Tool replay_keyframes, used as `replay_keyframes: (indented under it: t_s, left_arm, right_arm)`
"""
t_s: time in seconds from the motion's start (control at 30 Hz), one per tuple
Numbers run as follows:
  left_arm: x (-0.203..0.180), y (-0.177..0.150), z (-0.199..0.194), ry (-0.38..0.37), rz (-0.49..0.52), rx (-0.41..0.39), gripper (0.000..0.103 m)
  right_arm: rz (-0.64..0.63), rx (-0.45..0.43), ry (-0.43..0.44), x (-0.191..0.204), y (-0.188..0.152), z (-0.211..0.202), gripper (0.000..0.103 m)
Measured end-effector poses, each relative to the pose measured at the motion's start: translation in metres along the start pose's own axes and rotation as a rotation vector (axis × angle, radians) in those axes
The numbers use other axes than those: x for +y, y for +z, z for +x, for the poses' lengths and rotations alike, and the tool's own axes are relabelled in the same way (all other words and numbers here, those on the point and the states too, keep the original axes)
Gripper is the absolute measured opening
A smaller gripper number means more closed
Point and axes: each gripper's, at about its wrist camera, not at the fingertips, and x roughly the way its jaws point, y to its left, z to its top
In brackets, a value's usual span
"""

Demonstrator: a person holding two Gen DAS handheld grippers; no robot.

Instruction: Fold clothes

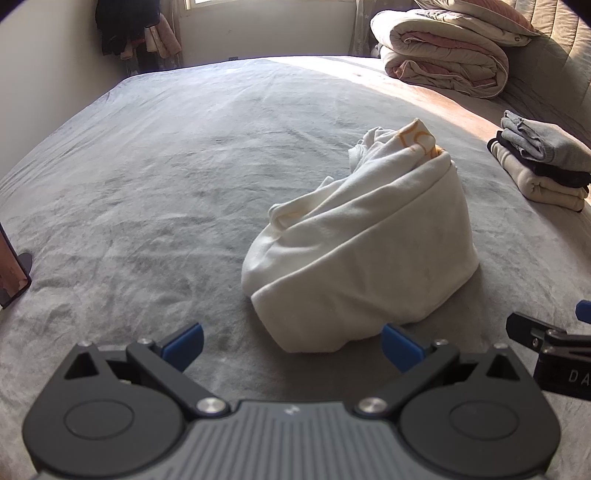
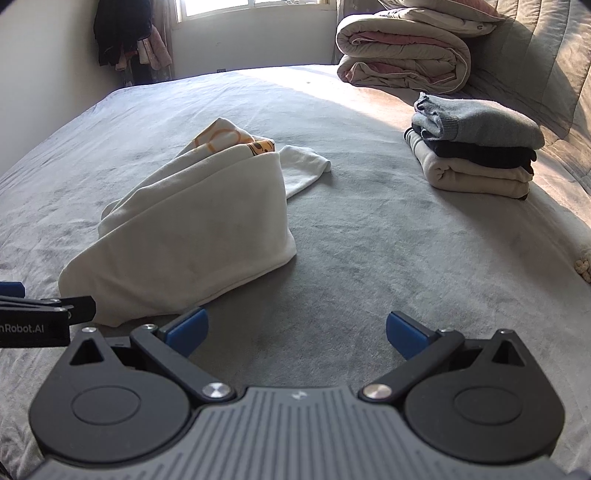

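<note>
A white garment (image 1: 362, 243) with an orange print lies in a crumpled heap on the grey bed; in the right wrist view the same white garment (image 2: 192, 236) sits left of centre with a sleeve trailing to its right. My left gripper (image 1: 291, 345) hovers just in front of the heap, open, nothing between its blue pads. My right gripper (image 2: 297, 334) is open too, over bare bedcover to the right of the heap. Each gripper shows at the edge of the other's view.
A stack of folded clothes (image 2: 476, 147), grey on top, dark and beige below, sits at the right of the bed (image 2: 369, 258). Rolled quilts (image 2: 402, 51) lie at the far right by the headboard. Clothes hang in the far left corner (image 1: 125, 29). A dark flat object (image 1: 13, 269) stands at the left edge.
</note>
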Motion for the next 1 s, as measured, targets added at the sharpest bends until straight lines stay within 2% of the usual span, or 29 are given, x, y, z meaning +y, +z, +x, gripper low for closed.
replay_keyframes:
  t_s: [1.0]
  left_arm:
    - [0.0046, -0.0004, 0.0023, -0.002, -0.012, 0.010, 0.103]
  right_arm:
    - [-0.013, 0.030, 0.009, 0.0010, -0.0027, 0.0031, 0.103]
